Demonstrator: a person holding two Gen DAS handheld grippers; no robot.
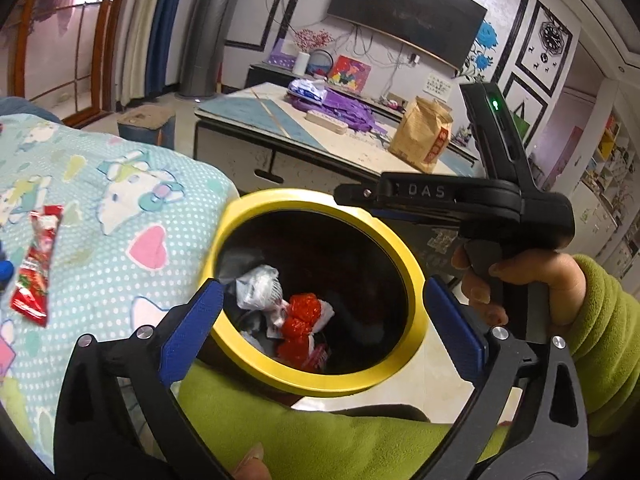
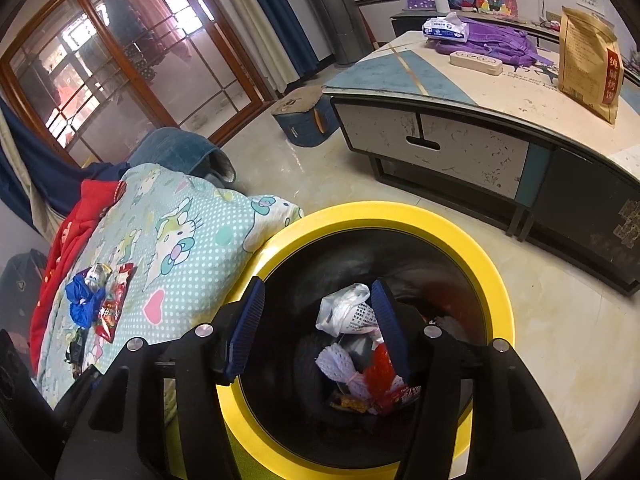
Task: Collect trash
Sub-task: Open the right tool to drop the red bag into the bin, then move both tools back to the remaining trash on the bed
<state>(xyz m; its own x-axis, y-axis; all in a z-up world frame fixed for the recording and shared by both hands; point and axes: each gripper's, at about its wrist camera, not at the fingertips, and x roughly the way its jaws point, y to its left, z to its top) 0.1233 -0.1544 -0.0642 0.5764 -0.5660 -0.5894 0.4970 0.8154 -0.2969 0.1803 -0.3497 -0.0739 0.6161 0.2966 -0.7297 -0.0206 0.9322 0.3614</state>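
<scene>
While both my claws hang open & empty over the yellow-rimmed bin (image 2: 494, 280), crumpled white/red trash (image 1: 296, 312) sits inside; red wrapper (image 1: 34, 264) lies on blanket (image 1: 120, 208) beside it, nothing blocking.

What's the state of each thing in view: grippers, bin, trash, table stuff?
left gripper: open, nothing between the fingers, over the bin
right gripper: open, empty, over the bin
bin: upright, no lid, crumpled wrappers at the bottom
red wrapper: lying flat on the blanket, not collected
blue scrap: crumpled on the blanket among other wrappers
brown paper bag: upright on the low table, top folded shut
</scene>
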